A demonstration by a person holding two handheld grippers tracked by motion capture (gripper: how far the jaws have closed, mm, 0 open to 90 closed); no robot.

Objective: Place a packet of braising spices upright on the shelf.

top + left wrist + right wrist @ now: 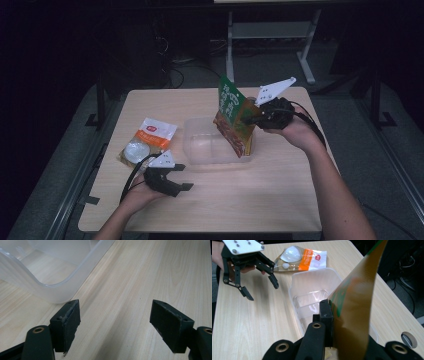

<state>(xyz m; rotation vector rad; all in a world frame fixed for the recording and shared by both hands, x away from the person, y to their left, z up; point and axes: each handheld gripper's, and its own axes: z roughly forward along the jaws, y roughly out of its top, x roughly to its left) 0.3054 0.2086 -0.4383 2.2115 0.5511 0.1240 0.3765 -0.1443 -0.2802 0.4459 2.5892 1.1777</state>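
High view: right gripper [257,116] pinches a green-and-red snack pouch [233,115] by one side edge, w/ the pouch hanging tilted over the right end of the clear plastic bin [200,150], lower corner at or just inside the rim, near the desk [280,200] centre. Pouch looks light, thin & floppy: in the right gripper view the film [354,315] bows in a curve away from the pad, so it'll likely swing & fold if moved fast. Glossy foil, prob slippery; best grip is the flat seam at an edge, as now, not the puffed middle. Contents can't tell. Looks: green top w/ white print, red-brown lower part, gold-brown back. Left gripper [182,177] rests near the desk's front-left, jaws spread wide & empty, just beside the bin's front-left corner [50,287]. An orange-white packet [147,142] lies toward the left edge, apart from the bin
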